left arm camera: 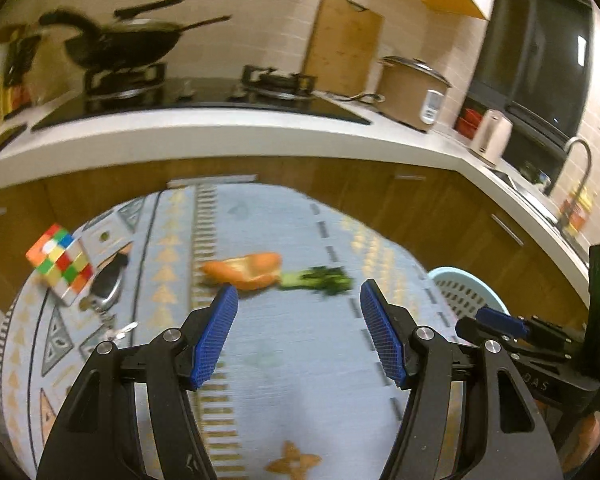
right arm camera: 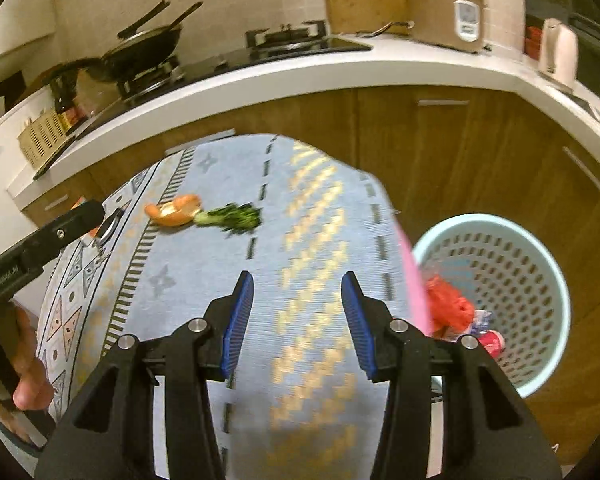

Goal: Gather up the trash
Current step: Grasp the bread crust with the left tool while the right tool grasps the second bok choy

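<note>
Orange peel (left arm camera: 246, 274) lying on tablecloth (left arm camera: 300, 340), long axis crosswise, greens (left arm camera: 324, 280) touching its right end; sitting just ahead of left gripper (left arm camera: 298, 328), nearer; both grippers gaping, holding nothing; right gripper (right arm camera: 298, 320) hanging farther back.

We see a colourful puzzle cube (left arm camera: 62, 264) on the patterned tablecloth (left arm camera: 292, 356), with a bunch of keys (left arm camera: 106, 292) just beside it. On the white counter (left arm camera: 220, 132) beyond, a black wok (left arm camera: 120, 46) sits on the gas hob (left arm camera: 204, 96). A wooden cutting board (left arm camera: 342, 42) leans against the tiled wall, near a rice cooker (left arm camera: 414, 88).
</note>
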Demonstrator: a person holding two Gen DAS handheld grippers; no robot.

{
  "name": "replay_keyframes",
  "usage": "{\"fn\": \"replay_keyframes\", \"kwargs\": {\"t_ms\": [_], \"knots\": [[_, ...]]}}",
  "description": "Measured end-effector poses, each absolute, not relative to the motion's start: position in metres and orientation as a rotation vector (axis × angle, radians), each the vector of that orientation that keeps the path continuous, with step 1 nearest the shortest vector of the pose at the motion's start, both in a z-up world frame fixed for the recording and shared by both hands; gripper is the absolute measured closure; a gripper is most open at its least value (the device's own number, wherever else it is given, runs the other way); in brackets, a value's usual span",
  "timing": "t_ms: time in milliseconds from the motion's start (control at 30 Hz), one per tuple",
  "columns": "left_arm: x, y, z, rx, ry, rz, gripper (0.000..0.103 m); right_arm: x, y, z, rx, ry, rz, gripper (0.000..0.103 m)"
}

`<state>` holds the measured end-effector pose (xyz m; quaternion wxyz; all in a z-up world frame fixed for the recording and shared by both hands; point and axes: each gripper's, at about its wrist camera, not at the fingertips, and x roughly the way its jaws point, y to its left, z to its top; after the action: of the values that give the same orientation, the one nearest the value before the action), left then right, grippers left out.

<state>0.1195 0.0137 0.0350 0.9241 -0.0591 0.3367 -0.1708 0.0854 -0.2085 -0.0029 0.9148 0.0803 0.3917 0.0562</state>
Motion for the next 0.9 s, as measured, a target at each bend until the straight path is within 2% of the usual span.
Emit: {"fn": "replay_keyframes", "kwargs": {"t_ms": [500,600,733,900], "knots": [[0.200,0.028,-0.023,-0.037,0.843,-0.300,0.041,0.129,-0.175,-0.026,0.112,0.868,0.152,0.061],[0.219,0.028,-0.028,-0.025,0.856,-0.289,0.032,0.137,-0.176,-0.033,0.110,0.882,0.150,0.061],[0.240,0.031,-0.038,-0.052,0.892,-0.342,0.032,0.144,-0.175,-0.041,0.101,0.905,0.150,0.061],[0.229,0.014,-0.047,0.005,0.947,-0.546,0.034,0.154,-0.173,-0.046,0.075,0.920,0.152,0.061]]}}
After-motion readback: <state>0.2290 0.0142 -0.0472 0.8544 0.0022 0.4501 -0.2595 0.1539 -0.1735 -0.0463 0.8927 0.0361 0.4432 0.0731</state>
